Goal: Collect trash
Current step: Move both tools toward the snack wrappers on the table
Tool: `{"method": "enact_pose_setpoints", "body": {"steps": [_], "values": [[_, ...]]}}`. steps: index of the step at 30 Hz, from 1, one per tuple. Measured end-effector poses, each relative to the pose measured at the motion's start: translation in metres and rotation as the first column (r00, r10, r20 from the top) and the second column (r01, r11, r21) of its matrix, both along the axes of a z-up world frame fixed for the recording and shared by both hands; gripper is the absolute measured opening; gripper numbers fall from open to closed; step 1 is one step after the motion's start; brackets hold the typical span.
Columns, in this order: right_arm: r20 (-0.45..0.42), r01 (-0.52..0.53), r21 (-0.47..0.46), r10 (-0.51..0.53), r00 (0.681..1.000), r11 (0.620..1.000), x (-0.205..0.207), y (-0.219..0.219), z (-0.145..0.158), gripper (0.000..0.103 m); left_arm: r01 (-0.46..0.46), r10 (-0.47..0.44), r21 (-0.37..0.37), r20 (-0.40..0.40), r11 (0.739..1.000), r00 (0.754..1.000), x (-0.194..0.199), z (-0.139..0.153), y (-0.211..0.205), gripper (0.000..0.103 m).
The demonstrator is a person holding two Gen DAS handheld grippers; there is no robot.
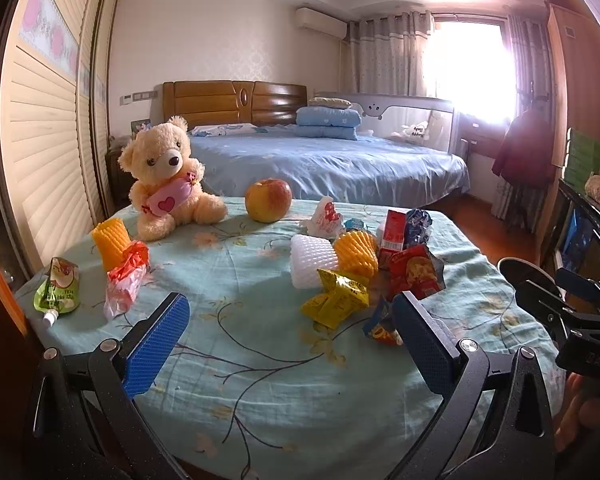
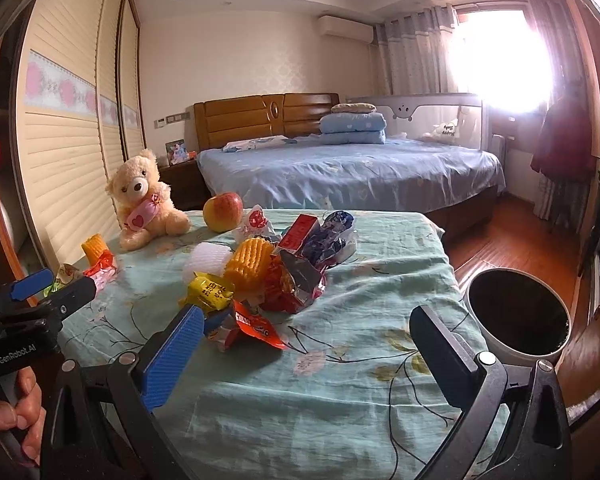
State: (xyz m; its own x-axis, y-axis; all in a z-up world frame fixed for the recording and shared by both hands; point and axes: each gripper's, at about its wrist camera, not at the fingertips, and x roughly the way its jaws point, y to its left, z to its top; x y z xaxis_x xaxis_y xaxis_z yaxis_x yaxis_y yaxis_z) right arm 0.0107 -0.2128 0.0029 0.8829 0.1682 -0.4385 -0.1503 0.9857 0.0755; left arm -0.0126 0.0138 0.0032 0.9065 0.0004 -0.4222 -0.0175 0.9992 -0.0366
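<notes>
Both grippers, left (image 1: 290,344) and right (image 2: 306,354), gape empty over the table (image 2: 340,400). Wrappers (image 2: 256,280) lie heaped just ahead; bin (image 2: 518,314) right. Crinkly foil may slip, and the apple (image 2: 222,211), probably not trash, could get knocked.

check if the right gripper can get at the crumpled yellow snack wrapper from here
Probably yes: the right gripper is open and empty, and the crumpled yellow snack wrapper lies at the pile's near edge with only bare cloth between.

Left gripper (image 1: 288,322) black speckled frame, blue ribbed pads (image 1: 158,350), silver screws, right gripper (image 2: 304,340) alike, white "GenRobot.AI" lettering on handle
</notes>
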Motion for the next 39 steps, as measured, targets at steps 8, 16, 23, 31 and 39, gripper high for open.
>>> {"method": "enact_pose_setpoints", "body": {"steps": [8, 16, 23, 31, 39], "values": [[-0.007, -0.01, 0.006, 0.01, 1.0, 1.0, 0.001, 0.001, -0.002, 0.103, 0.001, -0.001, -0.002, -0.001, 1.0, 1.0, 0.0, -0.001, -0.001, 0.103], [-0.024, -0.02, 0.019, 0.021, 0.999, 1.0, 0.005, 0.001, -0.005, 0.103, 0.002, -0.002, -0.003, -0.007, 1.0, 1.0, 0.001, -0.003, 0.0, 0.103], [-0.044, -0.036, 0.038, 0.037, 0.998, 0.999, 0.009, 0.001, -0.007, 0.103, 0.01, -0.01, -0.001, -0.023, 1.0, 1.0, 0.007, -0.008, 0.0, 0.103], [-0.081, -0.059, 0.067, 0.064, 0.995, 0.996, 0.016, 0.001, -0.015, 0.102, 0.011, -0.011, -0.002, -0.055, 1.0, 0.998, 0.015, -0.014, 0.001, 0.103], [-0.129, -0.093, 0.075, 0.102, 0.986, 0.993, 0.029, 0.011, -0.026, 0.096, 0.03, -0.029, 0.0, -0.13, 1.0, 0.991, 0.038, -0.03, 0.005, 0.092]]}}
